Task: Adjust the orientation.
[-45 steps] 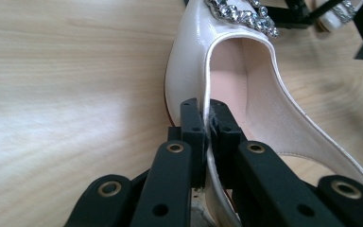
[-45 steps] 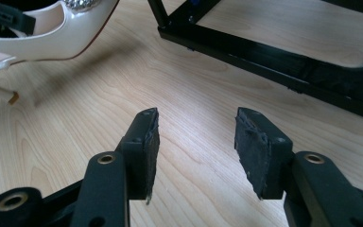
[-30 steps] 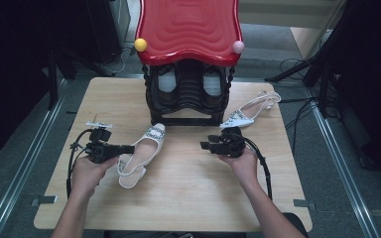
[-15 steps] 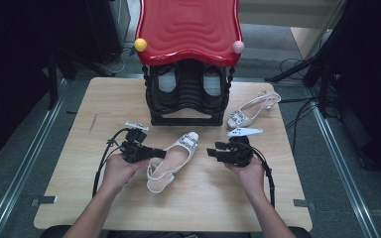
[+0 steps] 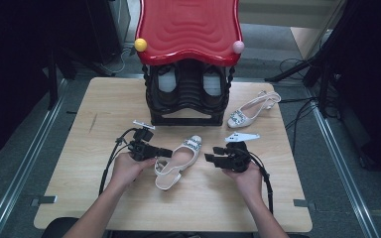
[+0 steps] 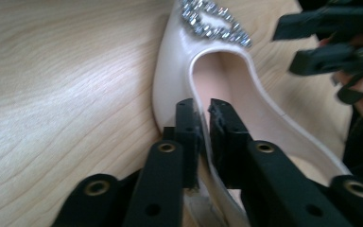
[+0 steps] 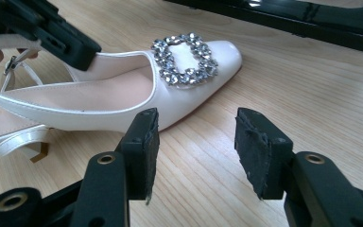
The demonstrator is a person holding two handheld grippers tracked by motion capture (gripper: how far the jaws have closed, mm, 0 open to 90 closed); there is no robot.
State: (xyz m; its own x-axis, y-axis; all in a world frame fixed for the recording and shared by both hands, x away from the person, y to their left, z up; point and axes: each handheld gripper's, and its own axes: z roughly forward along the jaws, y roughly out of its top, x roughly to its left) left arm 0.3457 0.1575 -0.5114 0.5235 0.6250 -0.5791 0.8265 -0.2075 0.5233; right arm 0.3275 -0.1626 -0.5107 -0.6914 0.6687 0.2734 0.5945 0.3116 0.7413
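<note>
One white shoe (image 5: 178, 161) with a sparkly buckle (image 7: 185, 58) on its toe lies near the middle of the wooden table (image 5: 79, 129), just in front of the black shoe rack (image 5: 188, 101), toe pointing toward the rack and heel strap toward the person. The left gripper (image 6: 203, 124) has its jaws pinched nearly together on the shoe's side wall, one jaw outside the shoe and one inside. The right gripper (image 7: 196, 146) sits just beside the toe, its jaws spread wide with bare wood between them; the nearer jaw is close to the shoe's side, though I cannot tell whether it touches. In the high view both hands rest low on the table, the left hand (image 5: 126, 168) at the shoe's heel side and the right hand (image 5: 245, 173) to its right. A second white shoe (image 5: 253, 110) lies well apart, by the rack's right side. A red seat (image 5: 188, 27) tops the rack, with a yellow ball (image 5: 140, 44) and a pink ball (image 5: 238, 47) at its front corners.
</note>
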